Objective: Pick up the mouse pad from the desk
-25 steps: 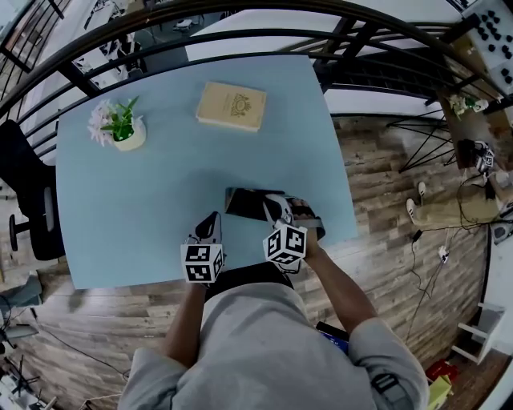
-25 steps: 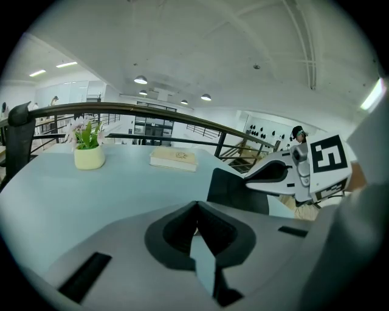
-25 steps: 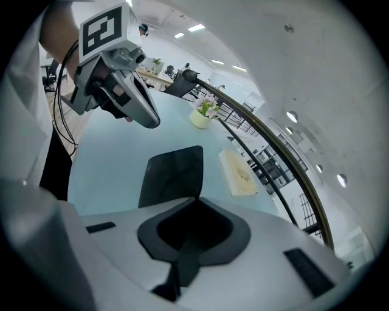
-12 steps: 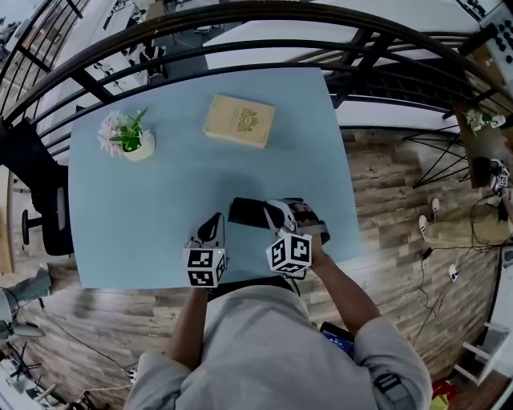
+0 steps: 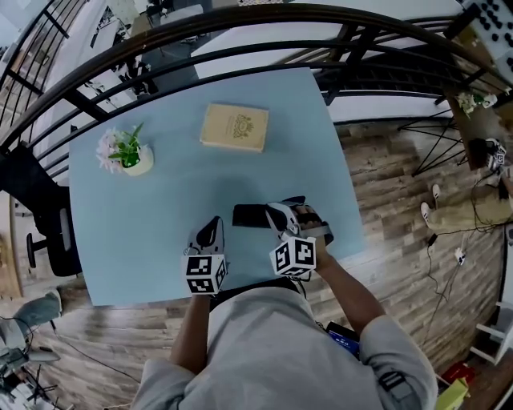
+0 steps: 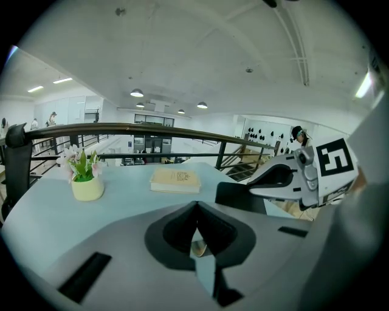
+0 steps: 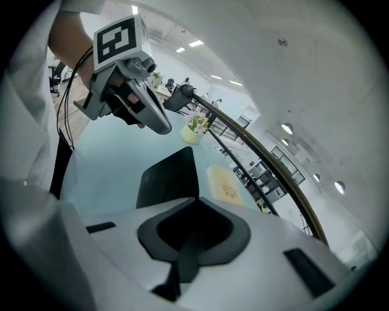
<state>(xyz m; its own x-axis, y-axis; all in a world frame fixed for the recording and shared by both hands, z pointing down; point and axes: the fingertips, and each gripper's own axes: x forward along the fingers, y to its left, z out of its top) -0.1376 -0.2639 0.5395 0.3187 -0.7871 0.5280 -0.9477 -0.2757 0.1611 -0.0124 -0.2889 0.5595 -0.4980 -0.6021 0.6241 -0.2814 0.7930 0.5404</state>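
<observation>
The black mouse pad [image 5: 250, 216] lies near the front right of the light blue desk [image 5: 160, 208]. My right gripper [image 5: 278, 213] is shut on the pad's right end. In the right gripper view the pad [image 7: 167, 179] runs from the closed jaws [image 7: 196, 201] down toward the desk. In the left gripper view the pad [image 6: 237, 197] sits under the right gripper [image 6: 258, 180]. My left gripper [image 5: 212, 227] hovers just left of the pad, apart from it. Its jaws [image 6: 196, 211] are shut with nothing in them.
A tan book [image 5: 234, 128] lies at the far middle of the desk. A small potted plant [image 5: 127, 152] stands at the far left. A dark railing [image 5: 240, 24] curves behind the desk. The desk's right edge [image 5: 345, 184] drops to a wooden floor.
The head view has shifted slightly. The right gripper stays on the pad's right end, and the pad looks shorter from above than a second ago. The left gripper holds its place.
</observation>
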